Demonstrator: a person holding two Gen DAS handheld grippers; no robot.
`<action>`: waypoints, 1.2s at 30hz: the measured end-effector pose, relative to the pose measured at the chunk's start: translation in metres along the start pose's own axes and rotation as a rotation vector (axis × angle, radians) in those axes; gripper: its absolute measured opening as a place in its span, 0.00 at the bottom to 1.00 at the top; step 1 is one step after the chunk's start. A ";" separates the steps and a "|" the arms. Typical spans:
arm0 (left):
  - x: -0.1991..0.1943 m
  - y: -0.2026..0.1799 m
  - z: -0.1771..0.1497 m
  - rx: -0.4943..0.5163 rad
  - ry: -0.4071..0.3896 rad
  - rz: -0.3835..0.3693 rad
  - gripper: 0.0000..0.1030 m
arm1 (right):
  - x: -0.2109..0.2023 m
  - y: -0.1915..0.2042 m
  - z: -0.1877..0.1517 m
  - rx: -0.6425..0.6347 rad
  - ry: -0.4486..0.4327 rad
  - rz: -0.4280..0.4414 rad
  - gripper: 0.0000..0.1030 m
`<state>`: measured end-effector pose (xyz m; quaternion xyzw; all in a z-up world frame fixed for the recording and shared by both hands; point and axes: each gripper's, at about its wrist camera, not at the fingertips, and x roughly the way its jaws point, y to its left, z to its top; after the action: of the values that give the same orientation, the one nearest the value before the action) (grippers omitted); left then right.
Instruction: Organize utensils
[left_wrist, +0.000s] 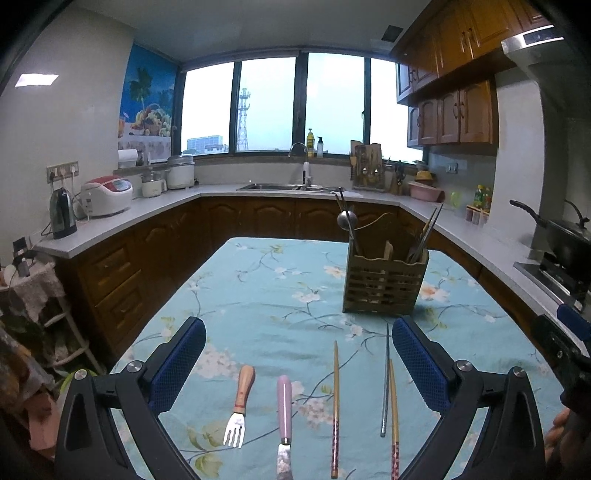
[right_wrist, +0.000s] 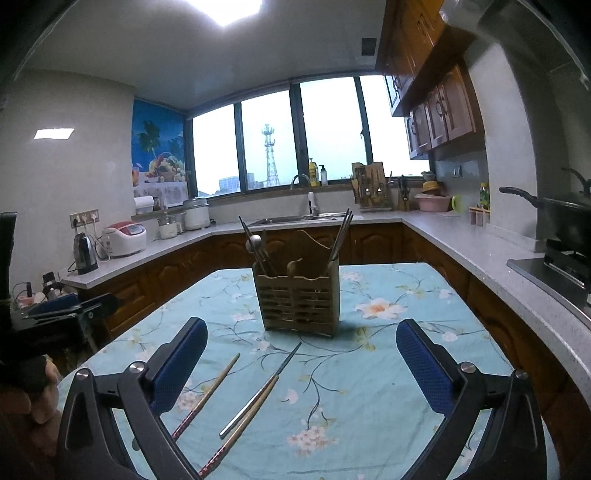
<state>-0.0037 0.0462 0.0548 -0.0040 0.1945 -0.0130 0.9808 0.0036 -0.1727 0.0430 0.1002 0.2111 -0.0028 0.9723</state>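
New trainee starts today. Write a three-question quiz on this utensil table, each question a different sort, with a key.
1. True or false: the fork already stands in the wooden utensil holder.
2. Multiple choice: which item lies beside the fork on the floral tablecloth? A) pink-handled knife B) ladle C) whisk
3. Fill in: both the left gripper and the right gripper are ____, holding nothing.

Key: 1 false, it lies on the cloth; 2 A; 3 open.

Two low forward views, shared table (left_wrist: 258, 280).
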 end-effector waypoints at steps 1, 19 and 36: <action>0.000 0.000 -0.001 -0.001 0.001 0.001 0.99 | 0.000 0.001 -0.001 0.000 -0.001 -0.001 1.00; -0.002 0.003 -0.003 0.006 -0.003 0.015 0.99 | -0.002 0.004 -0.003 -0.001 -0.006 0.005 1.00; -0.005 -0.004 -0.005 0.032 -0.018 0.017 0.99 | -0.001 0.003 -0.003 -0.001 -0.002 0.009 1.00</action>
<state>-0.0104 0.0421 0.0520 0.0132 0.1855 -0.0079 0.9825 0.0010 -0.1691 0.0412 0.1007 0.2097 0.0016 0.9726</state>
